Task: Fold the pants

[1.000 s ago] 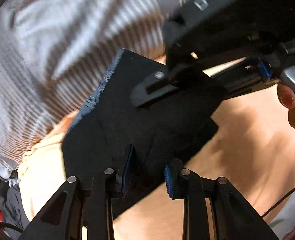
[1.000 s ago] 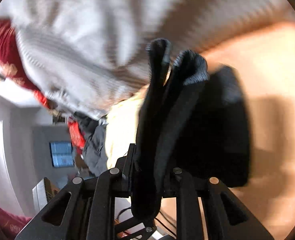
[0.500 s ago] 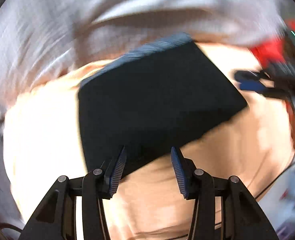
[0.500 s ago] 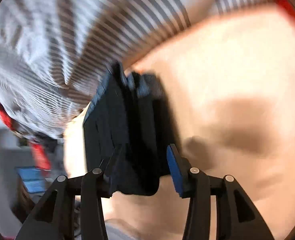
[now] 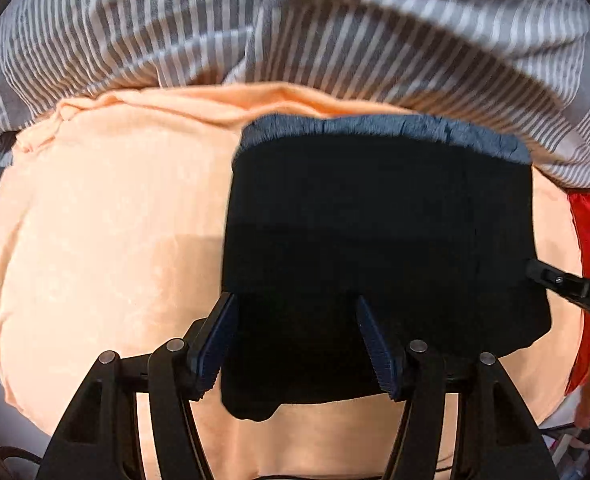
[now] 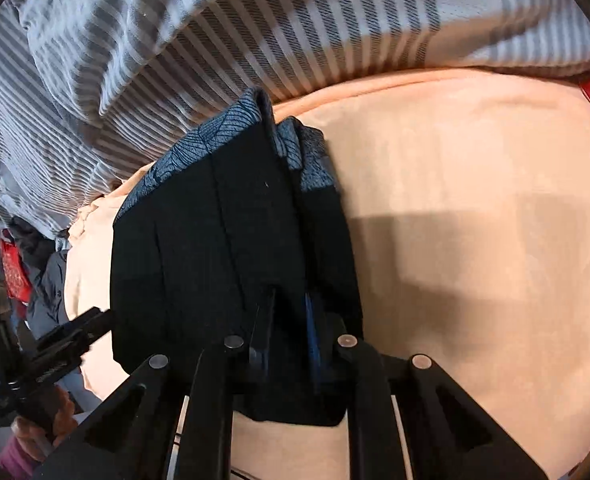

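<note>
Warm, fairly bright light fell on the peach sheet, a hard-edged shadow lay across it, the black pants were lost in darkness without detail, the striped blanket was motion-blurred, fisheye edges bent and vignetted

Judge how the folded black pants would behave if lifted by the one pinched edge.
The pants, several soft layers stacked on the peach cloth, would likely sag and fan open. The right gripper, closing, pinches only one edge, so loose layers may slip free. They look light; the left gripper is opening above them.
</note>
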`<action>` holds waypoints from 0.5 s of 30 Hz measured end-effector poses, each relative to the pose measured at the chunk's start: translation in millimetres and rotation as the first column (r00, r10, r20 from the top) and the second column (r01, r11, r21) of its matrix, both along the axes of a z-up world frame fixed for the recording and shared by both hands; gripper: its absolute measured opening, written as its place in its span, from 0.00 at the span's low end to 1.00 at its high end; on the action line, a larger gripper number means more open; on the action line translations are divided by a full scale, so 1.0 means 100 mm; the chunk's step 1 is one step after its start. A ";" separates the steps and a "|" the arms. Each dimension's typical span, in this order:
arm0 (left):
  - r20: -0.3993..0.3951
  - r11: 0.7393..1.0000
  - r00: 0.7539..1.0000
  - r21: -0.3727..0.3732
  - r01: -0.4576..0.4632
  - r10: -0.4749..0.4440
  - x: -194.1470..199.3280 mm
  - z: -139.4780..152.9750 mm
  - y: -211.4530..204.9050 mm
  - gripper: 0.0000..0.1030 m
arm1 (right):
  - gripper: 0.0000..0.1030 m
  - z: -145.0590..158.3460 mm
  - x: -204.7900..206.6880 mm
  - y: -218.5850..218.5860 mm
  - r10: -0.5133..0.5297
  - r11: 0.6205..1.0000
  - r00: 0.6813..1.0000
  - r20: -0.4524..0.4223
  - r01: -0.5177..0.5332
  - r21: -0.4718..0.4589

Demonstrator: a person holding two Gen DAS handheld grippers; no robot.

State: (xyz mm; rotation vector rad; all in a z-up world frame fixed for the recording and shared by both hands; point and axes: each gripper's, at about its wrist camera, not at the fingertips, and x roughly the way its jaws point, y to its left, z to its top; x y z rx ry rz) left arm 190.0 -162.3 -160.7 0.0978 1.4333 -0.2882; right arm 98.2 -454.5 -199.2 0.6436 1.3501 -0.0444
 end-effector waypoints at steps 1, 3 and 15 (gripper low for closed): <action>-0.007 1.000 1.000 0.002 -0.004 0.004 0.02 -0.04 0.02 0.61 | 0.14 0.01 0.00 0.00 0.007 1.000 1.000 -0.004 -0.007 -0.010; 0.010 1.000 1.000 0.008 0.003 -0.003 -0.03 -0.09 0.01 0.61 | 0.14 0.07 0.00 0.01 0.008 0.999 1.000 -0.014 -0.009 -0.035; 0.029 1.000 1.000 0.001 0.007 -0.007 -0.03 -0.23 -0.02 0.65 | 0.58 0.30 -0.10 0.66 0.149 0.949 0.989 -0.015 -0.147 -0.279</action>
